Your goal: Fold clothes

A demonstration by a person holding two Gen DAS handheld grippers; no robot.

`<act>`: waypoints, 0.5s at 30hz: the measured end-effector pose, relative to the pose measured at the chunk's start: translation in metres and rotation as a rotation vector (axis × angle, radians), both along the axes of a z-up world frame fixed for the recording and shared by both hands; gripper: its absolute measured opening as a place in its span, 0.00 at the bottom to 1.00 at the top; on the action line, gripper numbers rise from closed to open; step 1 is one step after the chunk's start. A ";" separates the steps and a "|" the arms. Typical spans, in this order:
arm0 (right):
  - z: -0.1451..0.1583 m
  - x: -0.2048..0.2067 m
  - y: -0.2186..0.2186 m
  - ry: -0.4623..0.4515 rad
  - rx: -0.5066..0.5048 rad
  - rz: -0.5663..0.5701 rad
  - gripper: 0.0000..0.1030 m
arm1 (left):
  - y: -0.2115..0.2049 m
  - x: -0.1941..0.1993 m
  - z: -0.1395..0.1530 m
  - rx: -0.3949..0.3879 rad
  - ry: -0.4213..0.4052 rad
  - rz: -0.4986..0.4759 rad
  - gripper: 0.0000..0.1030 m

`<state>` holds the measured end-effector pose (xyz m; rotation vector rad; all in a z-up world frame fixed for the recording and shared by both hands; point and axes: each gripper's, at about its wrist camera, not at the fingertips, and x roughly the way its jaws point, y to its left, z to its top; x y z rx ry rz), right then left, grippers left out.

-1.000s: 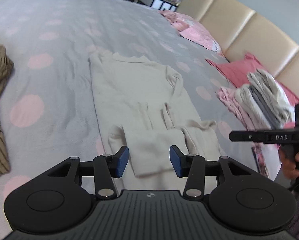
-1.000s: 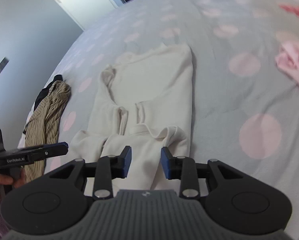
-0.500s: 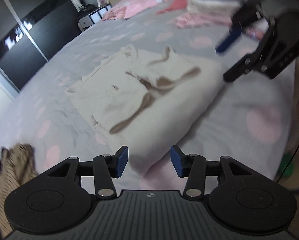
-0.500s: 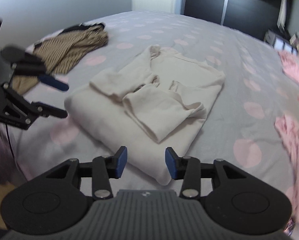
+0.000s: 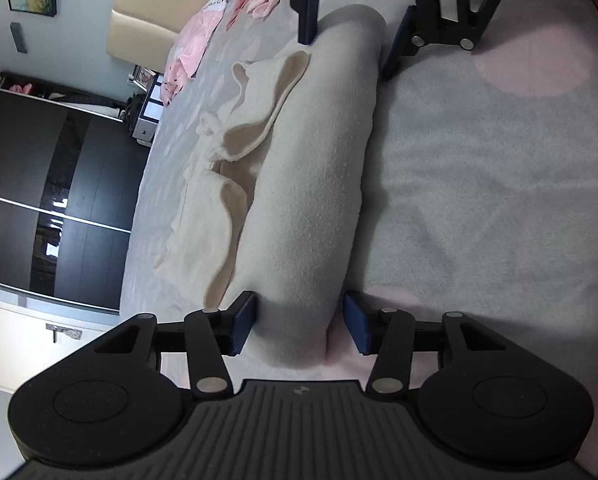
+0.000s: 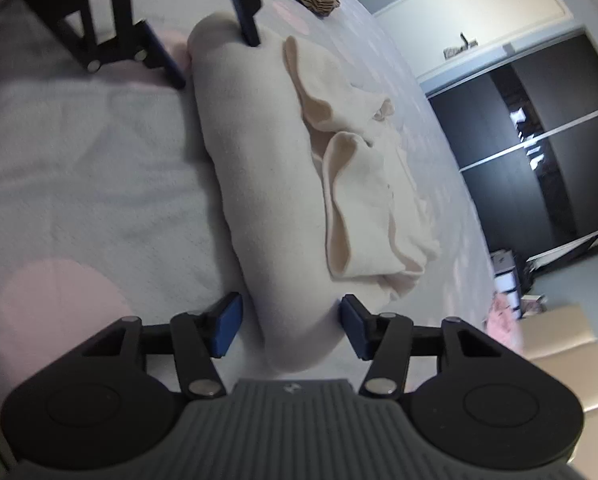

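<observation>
**Two tools straddling a folded cream garment**

Left tool [image 5: 299,330] closing, pads apart either side of the cream garment's [image 5: 315,184] rolled fold, not pressing. Right tool [image 6: 289,328] likewise apart around the opposite end. Garment lying on grey pink-dotted bed [image 5: 479,184], sleeves bunched toward 10 o'clock in the left view.

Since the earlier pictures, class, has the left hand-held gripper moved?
Yes. The left hand-held gripper has rolled sideways and dropped toward the bed, its jaws closing astride the cream sweater's folded edge.
</observation>
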<state>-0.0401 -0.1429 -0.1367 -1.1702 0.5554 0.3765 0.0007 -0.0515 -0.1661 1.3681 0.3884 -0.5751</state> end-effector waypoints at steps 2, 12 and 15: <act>-0.006 0.003 0.002 -0.028 -0.038 0.016 0.49 | -0.001 0.004 -0.003 -0.003 0.000 0.002 0.37; 0.018 0.018 -0.003 -0.004 0.021 -0.020 0.23 | 0.011 0.020 0.047 -0.154 0.179 0.113 0.22; 0.041 0.016 -0.006 0.003 0.053 -0.021 0.22 | 0.016 0.010 0.065 -0.180 0.205 0.120 0.22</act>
